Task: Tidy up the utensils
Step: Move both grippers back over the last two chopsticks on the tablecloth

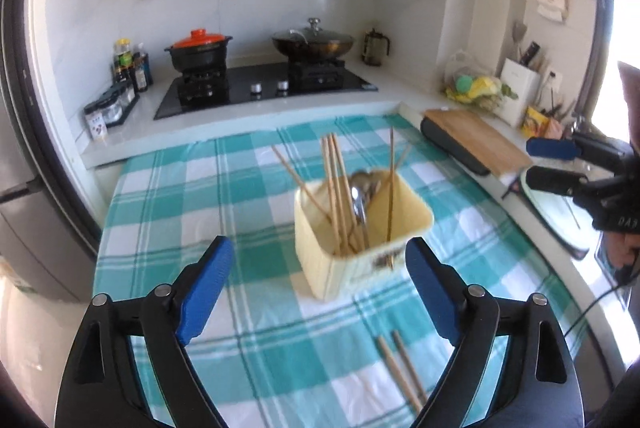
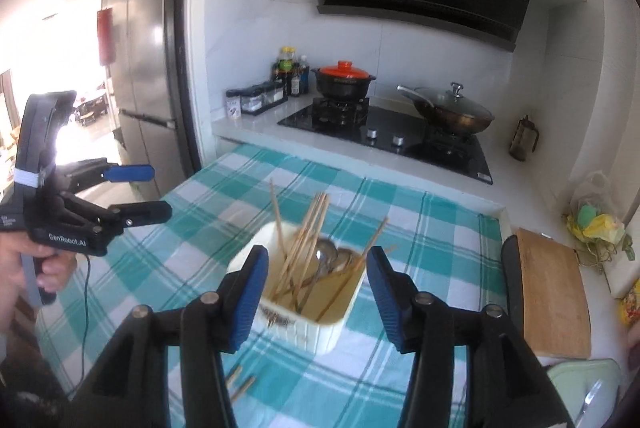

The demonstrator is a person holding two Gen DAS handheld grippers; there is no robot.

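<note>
A cream utensil holder (image 1: 360,252) stands on the teal checked tablecloth (image 1: 248,188) and holds several wooden chopsticks (image 1: 334,184) and metal spoons (image 1: 360,196). It also shows in the right wrist view (image 2: 304,320). Two loose chopsticks (image 1: 402,368) lie on the cloth in front of it; their ends show in the right wrist view (image 2: 240,384). My left gripper (image 1: 320,288) is open and empty, above the cloth just before the holder. My right gripper (image 2: 316,292) is open and empty, hovering over the holder. Each gripper shows in the other's view, the right (image 1: 556,164) and the left (image 2: 148,190).
A gas hob (image 1: 260,88) with a red-lidded pot (image 1: 199,48) and a lidded wok (image 1: 314,42) lies beyond the cloth. A wooden cutting board (image 2: 554,288) lies to the right. Condiment bottles (image 1: 132,64) and a fridge (image 2: 148,68) are at the left.
</note>
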